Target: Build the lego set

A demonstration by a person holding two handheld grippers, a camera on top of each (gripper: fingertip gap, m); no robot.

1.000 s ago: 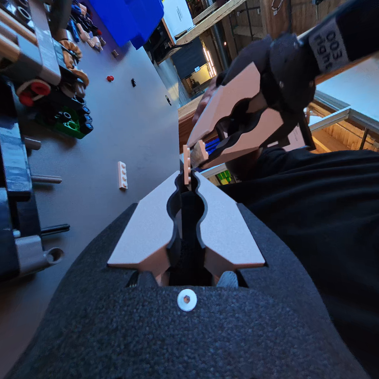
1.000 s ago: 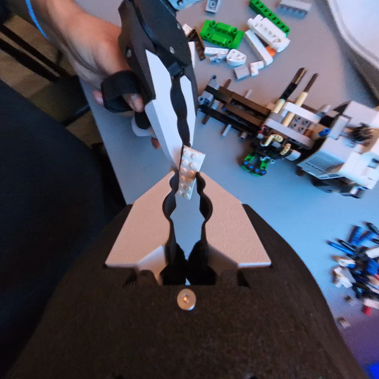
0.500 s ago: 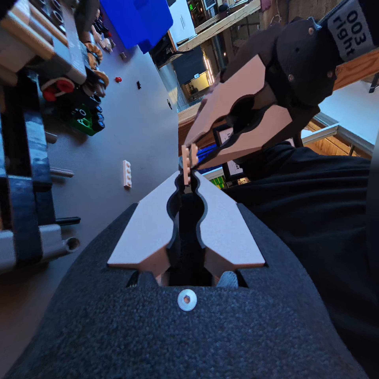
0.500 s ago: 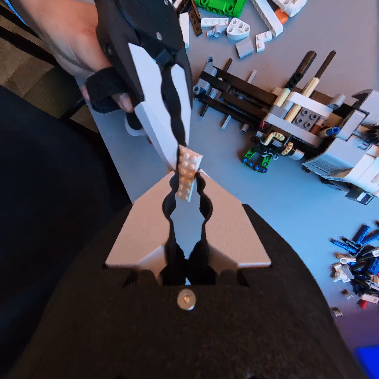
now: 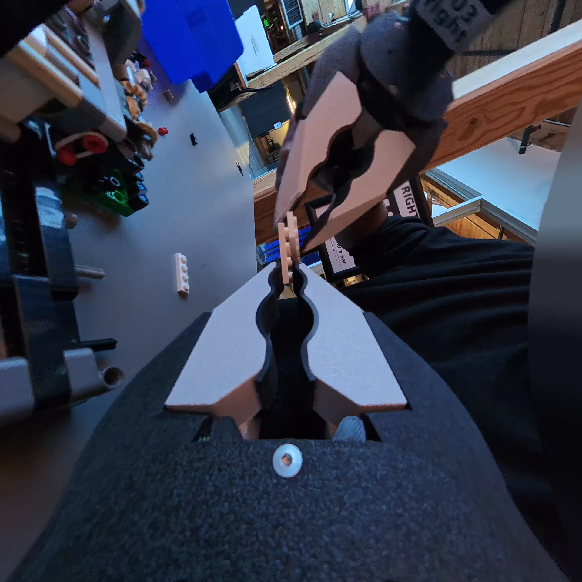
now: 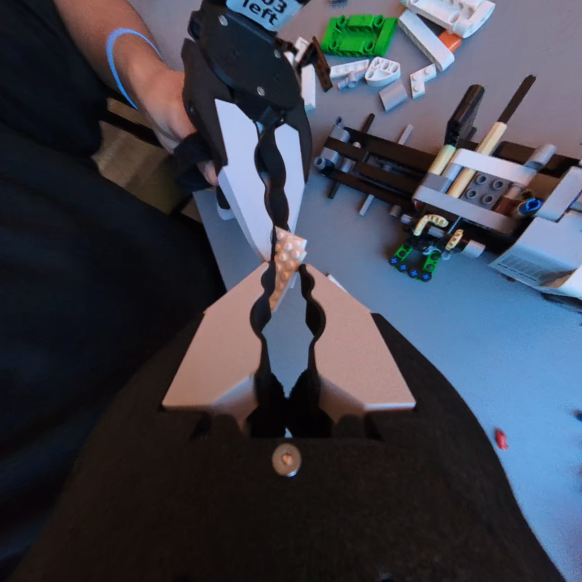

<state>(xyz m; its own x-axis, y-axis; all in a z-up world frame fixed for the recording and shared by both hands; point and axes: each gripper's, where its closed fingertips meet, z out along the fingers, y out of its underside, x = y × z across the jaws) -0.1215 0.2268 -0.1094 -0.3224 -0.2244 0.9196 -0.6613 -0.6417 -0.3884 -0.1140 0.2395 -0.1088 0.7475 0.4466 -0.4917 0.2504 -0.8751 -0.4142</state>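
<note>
Loose bricks (image 6: pixel 357 34) litter your grey table (image 6: pixel 441 346) beside the half-built model (image 6: pixel 472 185), much unbuilt, while your closed left gripper (image 5: pixel 287 273) and nearly closed right gripper (image 6: pixel 285 274) pinch stacked white plates (image 6: pixel 288 255) midair.

Two hand-held grippers with pale flat fingers are in view, the left gripper (image 6: pixel 278 242) and the right gripper (image 5: pixel 291 233). Between them are two thin studded plates (image 5: pixel 288 248), pressed together. One small white plate with three studs (image 5: pixel 182 273) lies alone on the grey table (image 5: pixel 195 195). One green block (image 6: pixel 357 36). One blue plastic bin (image 5: pixel 192 37).
</note>
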